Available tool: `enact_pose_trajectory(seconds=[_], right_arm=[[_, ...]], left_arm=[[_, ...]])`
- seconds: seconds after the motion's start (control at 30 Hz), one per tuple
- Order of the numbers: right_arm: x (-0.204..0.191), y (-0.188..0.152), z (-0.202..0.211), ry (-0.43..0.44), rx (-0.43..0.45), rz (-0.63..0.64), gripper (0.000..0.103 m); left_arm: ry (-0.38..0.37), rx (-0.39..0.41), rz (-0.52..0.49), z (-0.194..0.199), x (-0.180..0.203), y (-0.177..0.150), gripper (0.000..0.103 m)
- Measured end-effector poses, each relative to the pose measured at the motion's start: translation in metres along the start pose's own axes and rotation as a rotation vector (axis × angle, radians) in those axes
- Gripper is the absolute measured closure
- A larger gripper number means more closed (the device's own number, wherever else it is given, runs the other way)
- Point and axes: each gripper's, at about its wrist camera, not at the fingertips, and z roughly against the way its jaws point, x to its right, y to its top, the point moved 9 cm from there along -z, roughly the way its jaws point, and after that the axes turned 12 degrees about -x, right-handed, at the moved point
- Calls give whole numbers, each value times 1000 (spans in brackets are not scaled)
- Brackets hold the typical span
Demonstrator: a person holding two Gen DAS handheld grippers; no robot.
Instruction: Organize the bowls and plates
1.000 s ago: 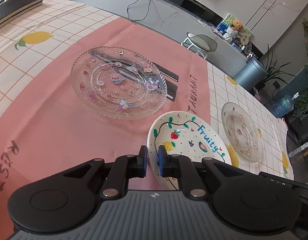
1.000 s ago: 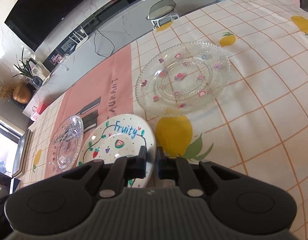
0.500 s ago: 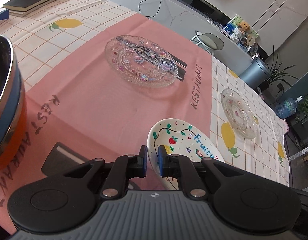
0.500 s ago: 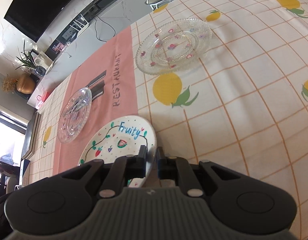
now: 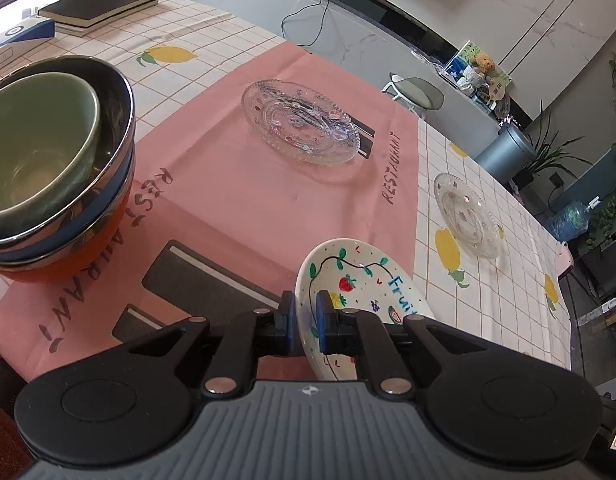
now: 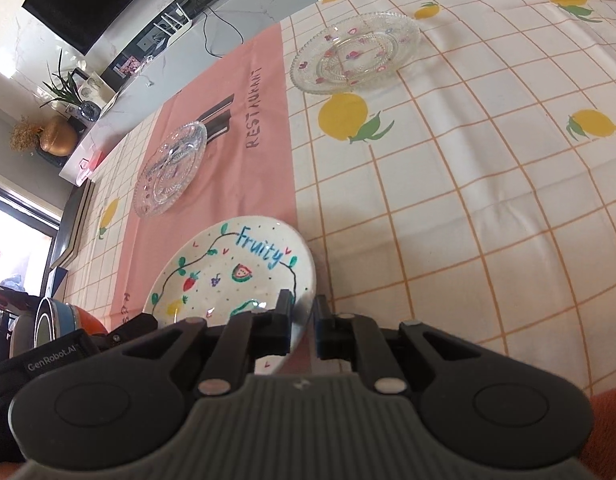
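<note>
A white painted plate marked "Fruity" (image 5: pixel 356 276) (image 6: pixel 235 276) is held off the table by both grippers. My left gripper (image 5: pixel 305 320) is shut on its left rim. My right gripper (image 6: pixel 301 322) is shut on its right rim. A clear glass plate (image 5: pixel 303 120) (image 6: pixel 171 166) lies on the pink runner (image 5: pixel 235 196). A second glass plate (image 5: pixel 466 220) (image 6: pixel 356 52) lies on the lemon-print cloth. A stack of nested bowls (image 5: pixel 47 160), green on top, stands at the left on the runner; its edge shows in the right wrist view (image 6: pixel 55 322).
Black books (image 5: pixel 99 4) and a blue-white box (image 5: pixel 15 40) lie at the far left corner of the table. A stool (image 5: pixel 416 94) and a grey bin (image 5: pixel 504 152) stand beyond the far edge. The lemon-print cloth (image 6: pixel 488 180) spreads to the right.
Both grippers have drawn back toward the near edge with the painted plate, so the glass plates look farther away. The bowl stack has come fully into the left wrist view.
</note>
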Motion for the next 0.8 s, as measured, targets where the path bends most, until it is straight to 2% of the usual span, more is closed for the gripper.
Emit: enact_pose_trajectory(seconds=[0.3, 0.8], right_arm=[[1, -17, -3, -41, -17, 35, 95], [4, -16, -11, -114, 4, 63, 95]], left_arm=[[4, -29, 19, -9, -11, -17, 92], [-6, -59, 18, -25, -15, -25, 91]])
